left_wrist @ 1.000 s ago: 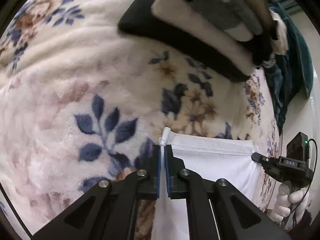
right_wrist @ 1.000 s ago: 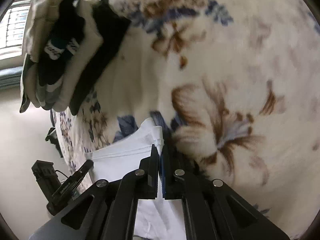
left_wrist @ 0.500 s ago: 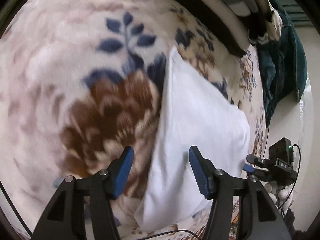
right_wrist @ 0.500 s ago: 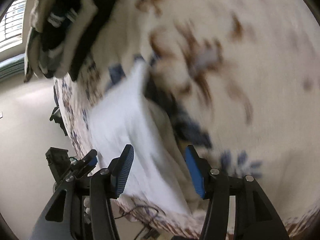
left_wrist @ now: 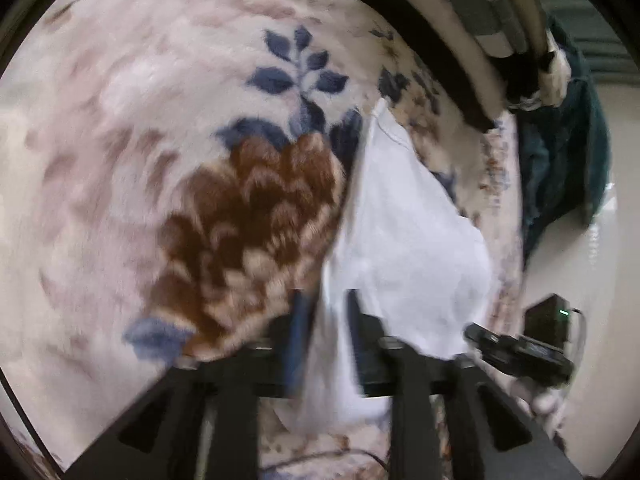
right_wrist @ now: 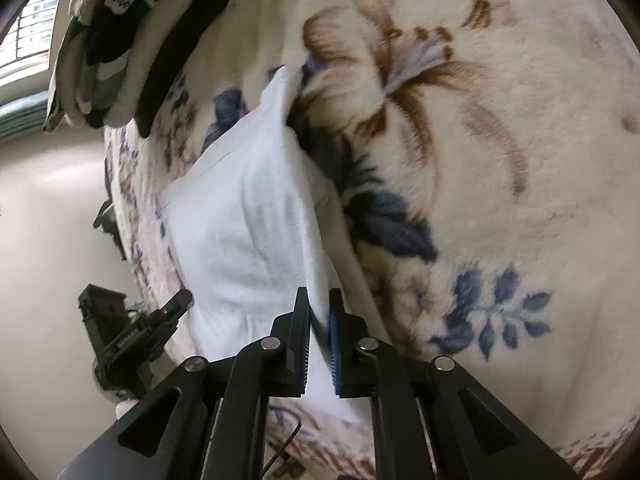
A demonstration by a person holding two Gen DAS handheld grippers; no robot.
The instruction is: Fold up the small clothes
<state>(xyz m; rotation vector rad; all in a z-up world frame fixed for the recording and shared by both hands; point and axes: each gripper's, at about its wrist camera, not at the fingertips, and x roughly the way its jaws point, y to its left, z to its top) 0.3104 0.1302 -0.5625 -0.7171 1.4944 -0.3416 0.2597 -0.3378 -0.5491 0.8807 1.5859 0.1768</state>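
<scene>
Right now both claws are going for the near edge of the white garment (right_wrist: 248, 224), which lies folded on the floral blanket (right_wrist: 500, 128) close to the bed's edge. The right claw (right_wrist: 319, 336) has just been closing and its jaws look pressed together on the cloth's near right border. The left claw (left_wrist: 323, 320) has also just been closing, but a gap shows either side of the fabric between its blurred jaws, so I'd call it not yet gripping. That mismatch is the risk: if the right side lifts while the left only brushes the hem, the fold could skew or the top layer peel away from the one beneath. The plush blanket might get pinched in too. Farther off, the stack of folded clothes (right_wrist: 120, 40) sits at the blanket's far side, and a wide swing of the garment could nudge it.
</scene>
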